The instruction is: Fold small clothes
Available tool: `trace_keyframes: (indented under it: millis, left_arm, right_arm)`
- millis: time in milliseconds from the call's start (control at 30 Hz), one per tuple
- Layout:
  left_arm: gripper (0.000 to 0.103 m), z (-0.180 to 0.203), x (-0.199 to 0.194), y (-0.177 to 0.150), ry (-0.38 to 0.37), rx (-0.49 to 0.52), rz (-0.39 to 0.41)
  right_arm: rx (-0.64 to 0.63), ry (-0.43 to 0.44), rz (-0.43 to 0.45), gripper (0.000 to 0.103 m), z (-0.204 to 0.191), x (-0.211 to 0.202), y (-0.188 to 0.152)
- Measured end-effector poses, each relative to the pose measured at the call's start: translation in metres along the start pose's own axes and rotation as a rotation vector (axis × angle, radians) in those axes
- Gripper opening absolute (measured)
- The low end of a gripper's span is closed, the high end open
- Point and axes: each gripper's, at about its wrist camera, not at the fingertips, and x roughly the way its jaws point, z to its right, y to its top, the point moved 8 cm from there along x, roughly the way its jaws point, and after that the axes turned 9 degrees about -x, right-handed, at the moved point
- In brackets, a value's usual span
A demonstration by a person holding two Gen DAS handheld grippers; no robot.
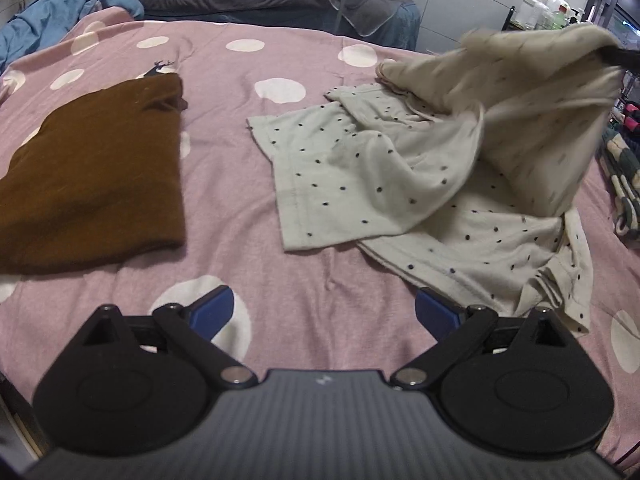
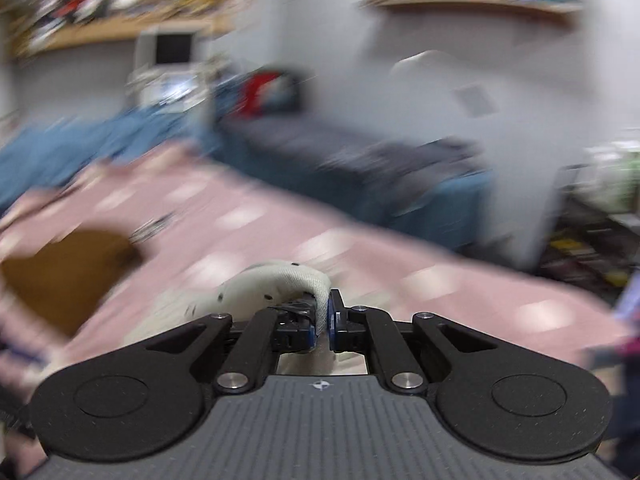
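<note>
The dotted cream shirt (image 1: 420, 168) lies rumpled on the right half of my pink spotted bedspread (image 1: 248, 60), with one edge pulled up off the bed. My right tongs (image 2: 322, 316) are clamped on that raised edge, the cloth pinched between the blue pads. My left tongs (image 1: 324, 312) hang wide apart and empty over the bedspread, near the shirt's front hem. A folded brown garment (image 1: 92, 176) rests well apart to the left.
</note>
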Motion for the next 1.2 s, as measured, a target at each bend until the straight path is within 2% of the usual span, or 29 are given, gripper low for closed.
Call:
trace_keyframes:
  millis: [33,100,167,200,267,300,333,367,400,433,467,500,567,600,633,800,1000,1067,1133,1200]
  left_arm:
    - [0.099,0.004,0.001,0.000,-0.010,0.005,0.000]
    - [0.099,0.013,0.005,0.002,-0.026,0.020,0.000]
    - [0.099,0.022,0.009,0.004,-0.029,0.047,0.005]
    - [0.099,0.027,0.012,0.005,-0.025,0.063,0.003]
    - [0.099,0.035,0.017,0.007,-0.016,0.089,-0.004]
    - [0.099,0.038,0.019,0.008,-0.015,0.099,-0.004]
    - [0.099,0.041,0.022,0.008,-0.015,0.108,-0.008]
    - [0.099,0.043,0.024,0.008,-0.011,0.116,-0.014]
    - [0.099,0.045,0.027,0.006,-0.006,0.123,-0.022]
    - [0.100,0.046,0.029,0.005,-0.002,0.128,-0.029]
    - [0.100,0.048,0.032,0.002,-0.002,0.129,-0.038]
    - [0.100,0.048,0.035,0.000,-0.006,0.127,-0.048]
    - [0.100,0.049,0.039,-0.003,-0.016,0.115,-0.062]
    - [0.100,0.049,0.040,-0.004,-0.019,0.110,-0.063]
    - [0.100,0.048,0.040,-0.003,-0.018,0.109,-0.061]
    - [0.100,0.031,0.033,0.007,0.024,0.087,-0.039]
    - [0.100,0.015,0.028,0.010,0.027,0.023,-0.045]
    - [0.100,0.014,0.028,0.007,0.033,0.029,-0.048]
    - [0.100,0.013,0.028,0.005,0.040,0.038,-0.050]
    - [0.100,0.009,0.027,0.003,0.052,0.032,-0.048]
  right_arm:
    - [0.022,-0.058,0.001,0.009,0.024,-0.006,0.000]
    - [0.038,-0.119,-0.031,0.009,0.053,-0.012,-0.007]
    - [0.035,-0.144,-0.099,0.010,0.066,-0.008,-0.026]
    - [0.049,-0.123,-0.137,0.013,0.066,-0.002,-0.038]
    - [0.122,-0.062,-0.172,0.033,0.062,0.005,-0.058]
    - [0.141,-0.066,-0.188,0.056,0.061,0.006,-0.067]
    - [0.139,-0.101,-0.196,0.074,0.054,0.003,-0.072]
    - [0.130,-0.120,-0.178,0.078,0.049,-0.002,-0.075]
    - [0.116,-0.113,-0.151,0.087,0.037,-0.007,-0.075]
    - [0.107,-0.083,-0.130,0.096,0.027,-0.010,-0.074]
    - [0.105,-0.042,-0.110,0.100,0.016,-0.015,-0.074]
    - [0.115,0.007,-0.097,0.101,0.004,-0.020,-0.076]
    - [0.119,0.161,-0.109,0.103,-0.028,-0.024,-0.083]
    - [0.089,0.250,-0.130,0.103,-0.050,-0.026,-0.088]
    - [0.049,0.299,-0.147,0.103,-0.069,-0.029,-0.093]
    - [-0.201,0.390,-0.191,0.103,-0.141,-0.039,-0.115]
    - [-0.475,0.363,-0.222,0.099,-0.175,-0.024,-0.133]
    - [-0.534,0.362,-0.250,0.082,-0.181,-0.019,-0.143]
    - [-0.446,0.372,-0.280,0.005,-0.175,-0.017,-0.140]
    - [-0.293,0.389,-0.276,0.005,-0.156,-0.023,-0.130]
